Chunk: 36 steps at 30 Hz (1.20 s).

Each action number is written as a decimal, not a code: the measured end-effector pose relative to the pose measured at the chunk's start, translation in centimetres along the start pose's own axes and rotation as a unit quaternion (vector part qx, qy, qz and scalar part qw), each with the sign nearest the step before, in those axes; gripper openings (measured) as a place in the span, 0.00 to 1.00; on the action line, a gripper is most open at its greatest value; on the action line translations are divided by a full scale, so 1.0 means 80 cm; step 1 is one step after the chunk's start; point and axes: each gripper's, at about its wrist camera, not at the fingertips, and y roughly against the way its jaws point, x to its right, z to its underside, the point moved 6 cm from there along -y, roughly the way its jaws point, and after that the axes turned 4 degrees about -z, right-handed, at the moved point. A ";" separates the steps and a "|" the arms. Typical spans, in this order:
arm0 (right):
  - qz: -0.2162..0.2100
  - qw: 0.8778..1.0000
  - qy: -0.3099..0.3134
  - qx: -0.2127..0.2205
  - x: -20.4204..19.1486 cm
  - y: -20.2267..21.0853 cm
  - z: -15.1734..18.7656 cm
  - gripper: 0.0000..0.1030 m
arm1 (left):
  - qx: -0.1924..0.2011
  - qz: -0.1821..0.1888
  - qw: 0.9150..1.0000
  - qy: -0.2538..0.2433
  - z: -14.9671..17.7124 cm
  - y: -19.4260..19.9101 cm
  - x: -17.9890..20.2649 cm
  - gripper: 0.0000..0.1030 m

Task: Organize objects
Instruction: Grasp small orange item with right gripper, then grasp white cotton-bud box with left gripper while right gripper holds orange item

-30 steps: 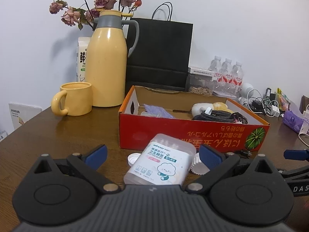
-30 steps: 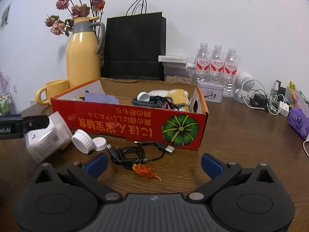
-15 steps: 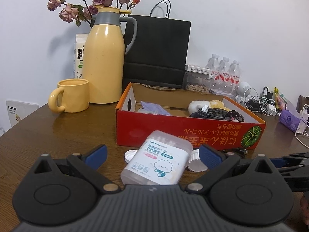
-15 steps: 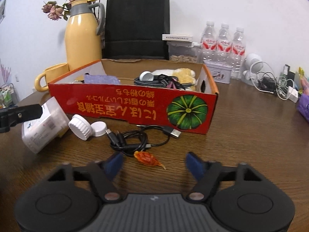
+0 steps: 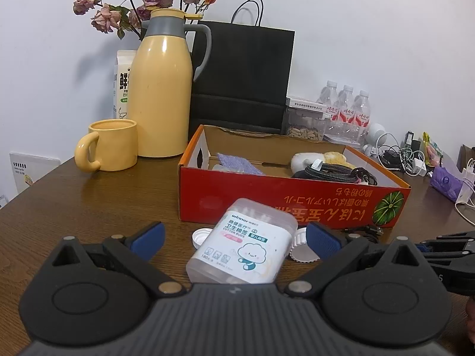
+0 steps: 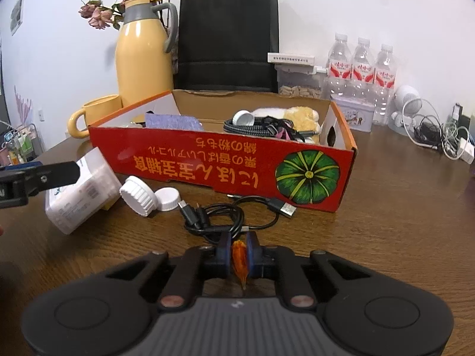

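Wooden table (image 6: 386, 207); orange scrap (image 6: 239, 259) mostly hidden between right hand-held gripper (image 6: 239, 252) pads.

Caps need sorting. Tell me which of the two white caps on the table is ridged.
The larger cap, tipped on edge nearest the cotton bud box; the smaller cap beside it looks smooth.

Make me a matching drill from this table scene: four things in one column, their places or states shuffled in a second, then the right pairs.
Things
1. orange dried leaf
2. cotton bud tub
3. black cable
4. yellow mug

Places or states
A. lying on its side between the open left fingers
B. upright beside the yellow jug
C. coiled on the table in front of the red box
D. pinched by the right gripper

Pairs: 1-D, 2-A, 3-C, 4-B
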 end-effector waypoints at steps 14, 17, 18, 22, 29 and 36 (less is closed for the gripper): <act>0.011 0.999 0.019 0.034 -0.008 0.015 -0.004 0.09 | -0.002 -0.002 1.000 0.000 0.001 0.000 0.000 1.00; 0.013 0.999 0.021 0.040 -0.009 0.017 -0.005 0.09 | -0.003 -0.002 1.000 0.000 0.001 -0.001 0.000 1.00; 0.013 0.999 0.022 0.042 -0.009 0.017 -0.005 0.09 | -0.004 -0.002 1.000 0.000 0.002 -0.001 0.001 1.00; 0.017 0.998 0.026 0.050 -0.010 0.019 -0.006 0.09 | -0.016 -0.005 1.000 -0.007 0.006 -0.006 0.003 1.00; 0.015 0.998 0.035 0.055 -0.014 0.022 -0.006 0.09 | -0.052 0.005 0.999 -0.010 0.012 -0.025 0.004 1.00; 0.013 0.998 0.039 0.057 -0.016 0.023 -0.006 0.09 | -0.064 0.023 0.998 -0.018 0.009 -0.046 0.009 1.00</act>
